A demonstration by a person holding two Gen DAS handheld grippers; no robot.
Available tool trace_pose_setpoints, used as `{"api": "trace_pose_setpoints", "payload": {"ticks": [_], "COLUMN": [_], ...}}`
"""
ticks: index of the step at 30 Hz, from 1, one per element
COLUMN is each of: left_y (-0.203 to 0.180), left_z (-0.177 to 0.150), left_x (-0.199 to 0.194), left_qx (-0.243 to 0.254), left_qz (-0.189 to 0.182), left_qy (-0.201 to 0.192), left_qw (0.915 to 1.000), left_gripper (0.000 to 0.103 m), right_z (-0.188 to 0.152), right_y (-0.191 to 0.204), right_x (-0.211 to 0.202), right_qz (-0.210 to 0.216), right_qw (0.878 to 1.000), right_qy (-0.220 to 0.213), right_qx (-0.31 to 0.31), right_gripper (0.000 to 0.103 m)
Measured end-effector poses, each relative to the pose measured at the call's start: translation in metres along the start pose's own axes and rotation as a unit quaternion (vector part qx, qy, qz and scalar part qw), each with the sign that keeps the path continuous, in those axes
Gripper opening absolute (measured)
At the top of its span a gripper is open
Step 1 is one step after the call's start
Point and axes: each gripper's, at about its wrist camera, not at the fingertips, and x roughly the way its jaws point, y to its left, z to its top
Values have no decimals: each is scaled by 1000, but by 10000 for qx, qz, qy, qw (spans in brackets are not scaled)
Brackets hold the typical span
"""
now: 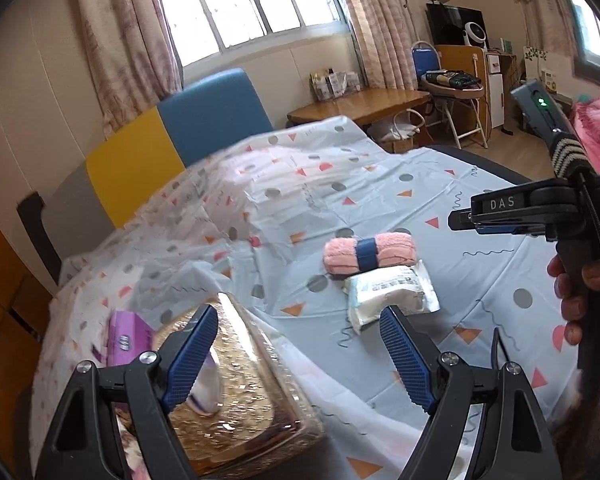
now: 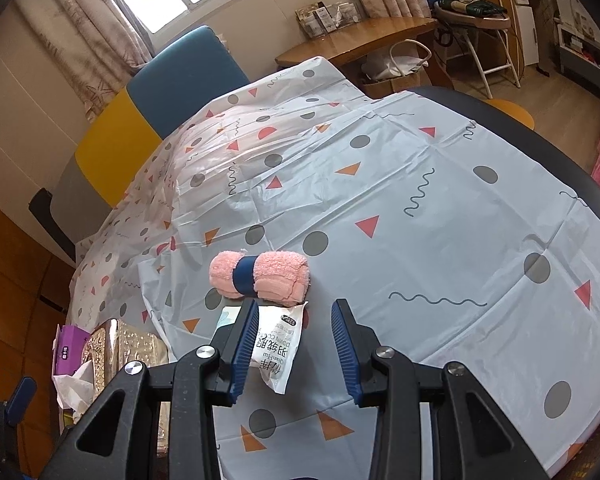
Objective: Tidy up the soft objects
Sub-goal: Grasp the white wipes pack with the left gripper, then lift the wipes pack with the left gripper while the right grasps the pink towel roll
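The right tool [image 2: 294,346] hangs low over the surface [image 2: 440,208] with its jaws apart and nothing between the pads. The white wipes pack [image 2: 278,350] lies flat just under and ahead of it, with the left pad overlapping the pack's near-left part in the right wrist view. Whether that pad touches the pack cannot be told. The stance reads as an approach to pick the pack up, with the opening wide enough to straddle it.

The pink rolled towel [image 2: 260,276], bound by a dark blue band [image 2: 244,276], lies at 12 o'clock from the pack, touching or nearly touching its far edge. The band keeps the roll compact, so it should lift as one piece rather than unrolling.

The left tool [image 1: 300,354] is also spread and empty, held back over the near edge of the surface. From it the pack [image 1: 390,294] sits at about 1 o'clock and the towel [image 1: 370,254] beyond that. At its 10 o'clock stands a gold glittery box [image 1: 244,380] with tissue poking out of its top, and a purple tissue pack [image 1: 130,336] beside it. I judge that corner the likely gathering place for the soft things, which would explain the left tool waiting beside it
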Motion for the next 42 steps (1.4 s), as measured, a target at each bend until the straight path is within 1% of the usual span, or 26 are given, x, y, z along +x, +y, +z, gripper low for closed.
{"api": "trace_pose_setpoints", "payload": {"ticks": [2, 4, 7, 10, 11, 16, 17, 19, 21, 22, 24, 25, 27, 28, 29, 30, 32, 33, 36, 40, 42], "left_y": [0, -1, -4, -13, -17, -37, -39, -43, -47, -47, -49, -51, -51, -52, -54, -55, -56, -56, -56, -59, -62], "left_z": [5, 10, 17, 21, 22, 21, 20, 18, 14, 12, 8, 6, 0, -1, -2, -3, -7, -10, -24, -45, -53], "left_x": [15, 31, 52, 73, 81, 126, 135, 150, 164, 171, 185, 191, 199, 197, 193, 189, 182, 179, 162, 138, 129], "left_qx": [-357, -688, -1078, -1240, -1311, -1346, -1382, -1485, -1564, -1650, -1814, -1844, -1963, -1894, -1756, -1657, -1447, -1424, -1338, -1222, -1095], "left_qz": [-376, -653, -915, -890, -939, -892, -916, -960, -999, -963, -1085, -1035, -1158, -1125, -1086, -1137, -1180, -1233, -1352, -1491, -1539], "left_qy": [308, 594, 895, 1150, 1249, 1685, 1738, 1819, 1861, 1920, 2052, 2076, 2053, 1916, 1782, 1674, 1568, 1553, 1479, 1399, 1341], "left_qw": [9982, 9937, 9859, 9816, 9790, 9724, 9707, 9673, 9648, 9626, 9556, 9551, 9518, 9564, 9621, 9652, 9698, 9698, 9705, 9712, 9728], "left_gripper": [84, 84, 84, 84, 84, 84, 87, 89, 94, 95, 95, 96, 97, 94, 82, 70, 63, 60, 57, 57, 57], "right_z": [0, 0, 1, 4, 4, 4, 4, 4, 3, 3, 3, 2, 1, 1, 0, 0, -1, -1, -1, -4, -6], "right_y": [-3, -9, -21, -31, -33, -33, -33, -31, -31, -31, -29, -28, -27, -26, -26, -27, -28, -27, -26, -20, -12], "right_x": [1, 2, 1, 0, -1, -3, -3, -2, -1, -1, -1, 0, 2, 4, 5, 7, 8, 9, 11, 16, 22], "right_qz": [-77, -151, -238, -178, -152, -92, -92, -87, -102, -90, -140, -128, -101, -115, -134, -131, -154, -183, -200, -212, -180], "right_qw": [9999, 9997, 9986, 9972, 9967, 9966, 9967, 9969, 9970, 9969, 9972, 9974, 9975, 9977, 9977, 9975, 9974, 9975, 9978, 9983, 9982], "right_qy": [9, 20, 30, 22, 27, 3, 8, 17, 38, 35, 28, 46, 83, 107, 139, 164, 187, 192, 234, 374, 554], "right_qx": [74, 199, 473, 730, 796, 824, 810, 782, 768, 775, 729, 702, 695, 667, 655, 673, 676, 659, 594, 392, 133], "right_gripper": [37, 38, 38, 38, 38, 38, 38, 38, 38, 38, 38, 38, 38, 38, 38, 38, 38, 38, 38, 38, 38]}}
